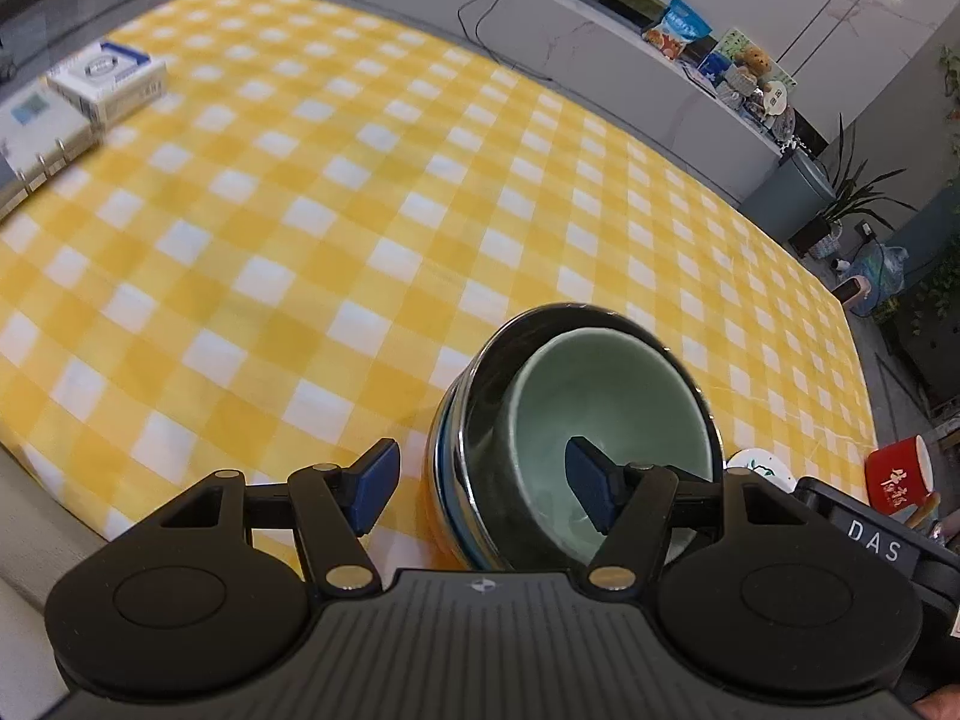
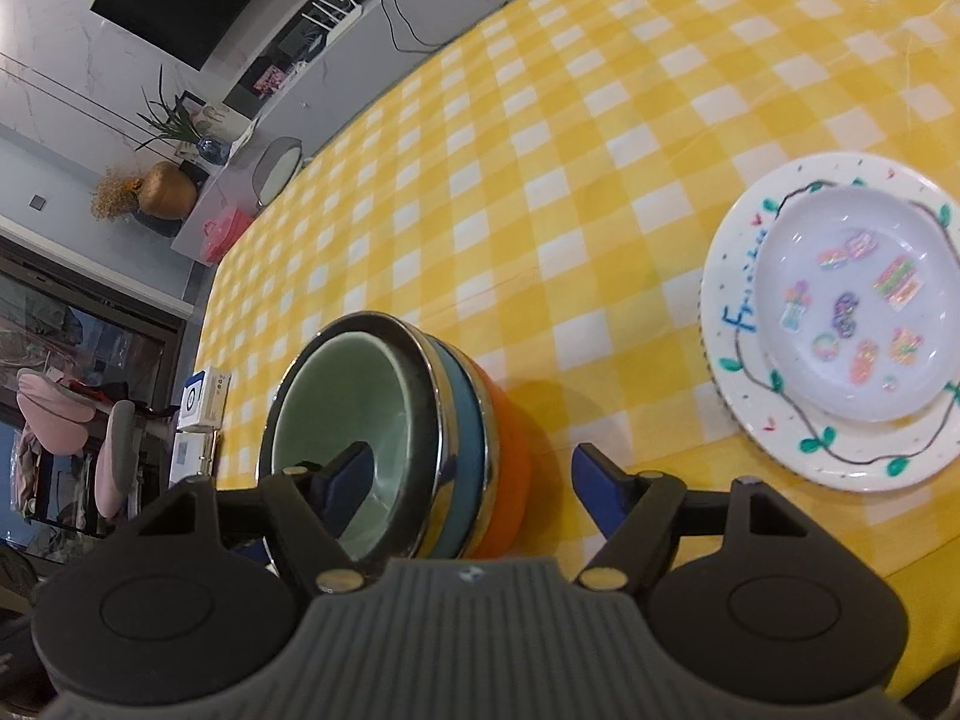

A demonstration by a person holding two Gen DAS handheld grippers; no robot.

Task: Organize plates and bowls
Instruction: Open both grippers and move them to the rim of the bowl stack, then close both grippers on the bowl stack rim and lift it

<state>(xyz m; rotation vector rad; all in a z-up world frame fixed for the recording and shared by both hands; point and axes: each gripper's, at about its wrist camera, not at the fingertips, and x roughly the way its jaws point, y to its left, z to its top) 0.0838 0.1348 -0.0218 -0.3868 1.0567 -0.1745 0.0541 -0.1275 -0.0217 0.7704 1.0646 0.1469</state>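
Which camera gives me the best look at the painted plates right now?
The right wrist view. The stacked plates sit whole on the yellow checked cloth, the painted vine rim and the clear dish on top plainly visible. The left wrist view catches only a sliver of the rim at the lower right, behind the nested bowls.

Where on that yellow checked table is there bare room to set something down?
The widest bare cloth lies between the nested bowls and the boxes at the far corner. Another free strip separates the bowls from the stacked plates. The near edge is crowded: both open grippers, left gripper and right gripper, straddle the bowls' rim.
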